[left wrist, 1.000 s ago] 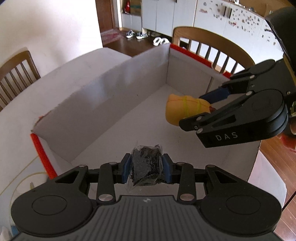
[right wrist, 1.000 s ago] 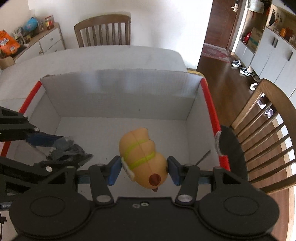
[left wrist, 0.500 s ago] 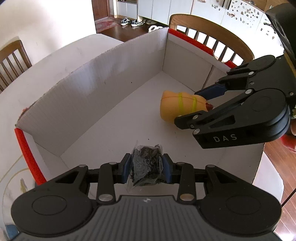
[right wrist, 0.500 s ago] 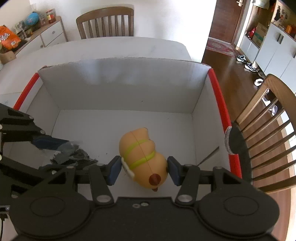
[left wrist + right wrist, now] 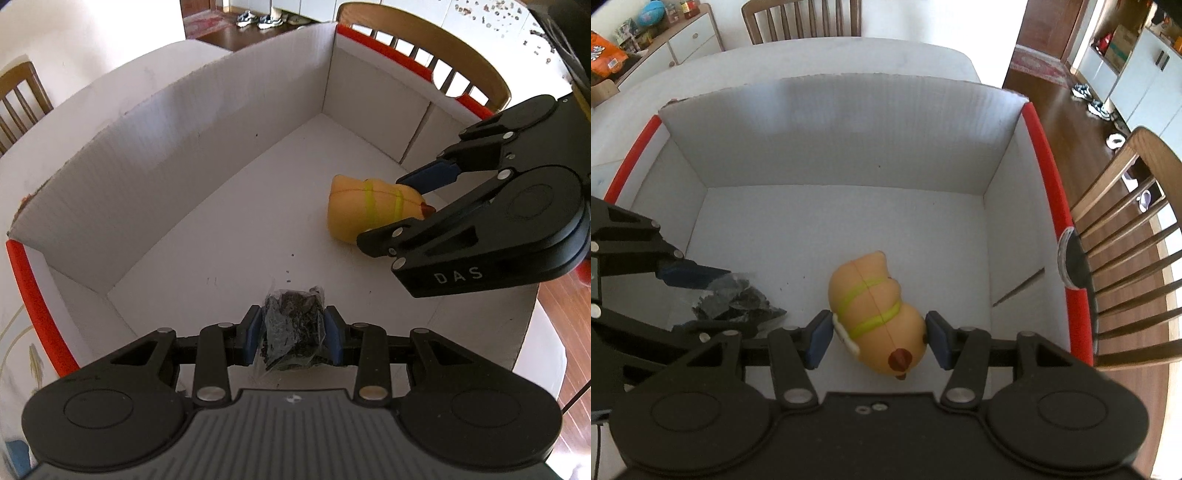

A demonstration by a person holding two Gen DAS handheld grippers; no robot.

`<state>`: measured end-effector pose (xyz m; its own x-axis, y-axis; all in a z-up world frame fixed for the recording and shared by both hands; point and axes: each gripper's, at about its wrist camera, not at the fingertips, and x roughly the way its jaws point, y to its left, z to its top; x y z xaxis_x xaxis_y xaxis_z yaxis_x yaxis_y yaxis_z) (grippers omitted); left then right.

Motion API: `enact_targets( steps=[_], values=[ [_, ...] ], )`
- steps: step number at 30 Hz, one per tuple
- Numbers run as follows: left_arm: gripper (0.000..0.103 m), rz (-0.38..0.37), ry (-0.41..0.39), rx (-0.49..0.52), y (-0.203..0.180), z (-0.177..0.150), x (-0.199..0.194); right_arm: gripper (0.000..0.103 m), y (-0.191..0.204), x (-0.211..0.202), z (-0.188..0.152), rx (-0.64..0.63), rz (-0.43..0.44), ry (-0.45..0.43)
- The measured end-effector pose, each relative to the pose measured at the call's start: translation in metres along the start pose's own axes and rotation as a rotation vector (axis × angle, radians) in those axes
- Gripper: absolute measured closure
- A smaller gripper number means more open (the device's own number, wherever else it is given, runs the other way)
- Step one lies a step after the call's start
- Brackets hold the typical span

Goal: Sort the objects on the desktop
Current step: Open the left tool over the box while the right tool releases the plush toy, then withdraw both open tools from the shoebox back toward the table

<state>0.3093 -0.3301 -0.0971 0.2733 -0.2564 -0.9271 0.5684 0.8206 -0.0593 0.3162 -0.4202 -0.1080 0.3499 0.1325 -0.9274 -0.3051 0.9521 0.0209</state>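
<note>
My left gripper point(image 5: 291, 336) is shut on a clear bag of dark bits point(image 5: 293, 325), held low over the floor of a white cardboard box point(image 5: 184, 147) with red-edged rims. To its right, my right gripper point(image 5: 388, 210) is shut on an orange toy with yellow-green bands point(image 5: 354, 210). In the right wrist view the toy point(image 5: 875, 295) sits between the blue pads of the right gripper point(image 5: 879, 338), close to the box floor. On the left there, the left gripper point(image 5: 709, 302) holds the bag point(image 5: 731, 299). The box wall point(image 5: 849, 140) rises behind both.
The box stands on a white table point(image 5: 812, 59). A wooden chair point(image 5: 1126, 258) is close against the box's right side, another chair point(image 5: 801, 18) at the table's far end. A sideboard with packets point(image 5: 665, 40) stands at the far left. Wooden floor point(image 5: 1052, 81) lies to the right.
Both grippers have sunk deeper into the box with the bag and the toy still held, and both views have tilted further down.
</note>
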Motion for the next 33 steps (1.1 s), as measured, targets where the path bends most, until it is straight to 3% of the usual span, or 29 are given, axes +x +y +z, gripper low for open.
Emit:
enact_targets(
  steps=[10,16,33],
  values=[
    [0.068,-0.006,0.019,-0.021,0.001,0.003,0.005,0.046,0.003,0.003,0.003,-0.004,-0.008,0.017],
    [0.065,-0.015,0.001,-0.067,0.006,-0.001,0.000,0.034,0.001,-0.001,0.002,0.009,-0.024,0.001],
    [0.060,-0.038,-0.083,-0.064,-0.003,-0.009,-0.033,0.032,-0.001,-0.040,-0.001,0.030,0.031,-0.070]
  ],
)
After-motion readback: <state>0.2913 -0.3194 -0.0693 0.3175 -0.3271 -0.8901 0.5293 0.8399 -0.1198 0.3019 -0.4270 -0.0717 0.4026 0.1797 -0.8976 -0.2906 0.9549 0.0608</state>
